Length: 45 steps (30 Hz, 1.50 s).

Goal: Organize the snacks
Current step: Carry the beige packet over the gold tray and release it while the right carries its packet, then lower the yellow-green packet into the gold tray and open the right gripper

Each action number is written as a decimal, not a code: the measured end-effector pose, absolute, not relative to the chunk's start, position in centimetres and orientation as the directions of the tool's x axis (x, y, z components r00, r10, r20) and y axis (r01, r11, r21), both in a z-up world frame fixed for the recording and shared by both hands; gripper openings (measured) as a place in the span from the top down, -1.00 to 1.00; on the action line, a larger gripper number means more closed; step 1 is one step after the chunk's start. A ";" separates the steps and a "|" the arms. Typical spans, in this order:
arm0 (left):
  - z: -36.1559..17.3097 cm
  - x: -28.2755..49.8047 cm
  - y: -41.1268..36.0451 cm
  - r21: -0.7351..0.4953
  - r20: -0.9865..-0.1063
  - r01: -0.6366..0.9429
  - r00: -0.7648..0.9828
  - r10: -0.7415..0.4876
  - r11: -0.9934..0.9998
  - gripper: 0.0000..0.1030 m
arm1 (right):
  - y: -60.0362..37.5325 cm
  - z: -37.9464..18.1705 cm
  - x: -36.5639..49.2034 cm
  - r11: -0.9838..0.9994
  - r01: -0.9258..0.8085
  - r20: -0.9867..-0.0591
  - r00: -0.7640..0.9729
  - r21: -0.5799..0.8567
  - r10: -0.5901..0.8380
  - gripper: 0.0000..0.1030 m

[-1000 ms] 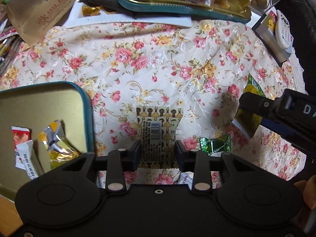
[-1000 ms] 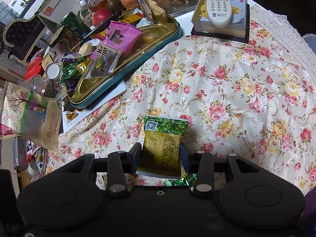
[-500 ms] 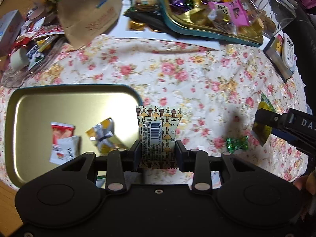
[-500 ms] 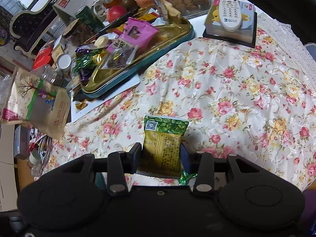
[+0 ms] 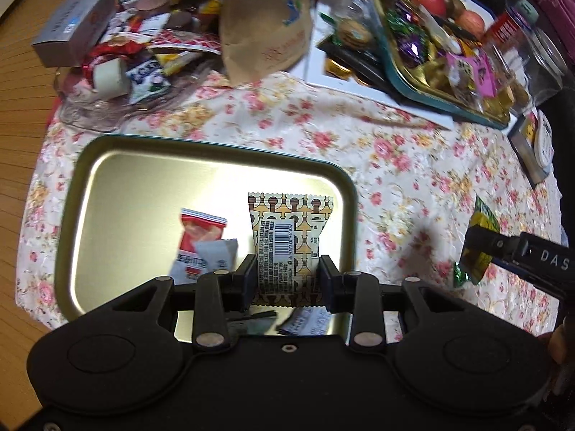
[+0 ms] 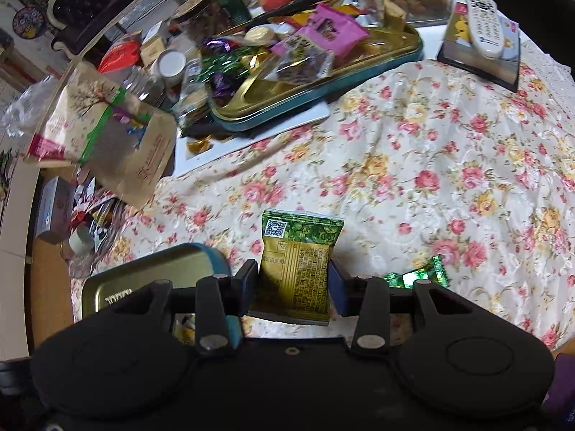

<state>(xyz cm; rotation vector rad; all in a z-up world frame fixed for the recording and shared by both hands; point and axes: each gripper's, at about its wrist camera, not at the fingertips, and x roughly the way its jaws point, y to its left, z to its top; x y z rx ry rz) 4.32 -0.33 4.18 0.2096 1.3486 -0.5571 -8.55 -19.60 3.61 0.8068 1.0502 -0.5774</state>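
My left gripper (image 5: 286,280) is shut on a yellow-and-brown patterned snack packet (image 5: 287,248) and holds it above the right part of a gold tray with a teal rim (image 5: 212,151). A red-and-white packet (image 5: 199,244) and a white one lie in the tray. My right gripper (image 6: 293,287) is shut on a green-and-gold snack packet (image 6: 296,262), held above the floral tablecloth just right of the tray (image 6: 143,276). It also shows at the right of the left wrist view (image 5: 479,248). A green wrapped candy (image 6: 417,276) lies on the cloth.
A second teal tray heaped with snacks (image 6: 316,97) sits at the back on a white board. A brown paper bag (image 6: 118,143), jars and loose wrappers crowd the back left. A remote on a book (image 6: 483,25) lies back right. Flowered cloth (image 6: 449,165) spreads between.
My left gripper has carried the patterned packet leftward, from over the cloth to over the gold tray. My right gripper has lifted the green-and-gold packet and moved toward the tray.
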 end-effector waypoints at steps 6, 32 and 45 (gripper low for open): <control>4.8 5.4 1.9 -0.165 -0.953 0.467 0.151 -0.262 0.869 0.14 | -17.3 4.1 -6.6 0.634 0.708 -0.910 0.413 0.311 -0.016 0.14; 3.9 6.9 4.0 -0.195 -0.960 0.389 0.111 -0.256 0.900 0.13 | -11.3 4.9 -3.2 0.721 0.597 -0.900 0.427 0.352 0.086 0.13; 3.7 7.1 4.4 -0.217 -0.960 0.369 0.087 -0.266 0.904 0.13 | -9.0 5.9 -1.7 0.769 0.525 -0.878 0.470 0.364 0.095 -0.01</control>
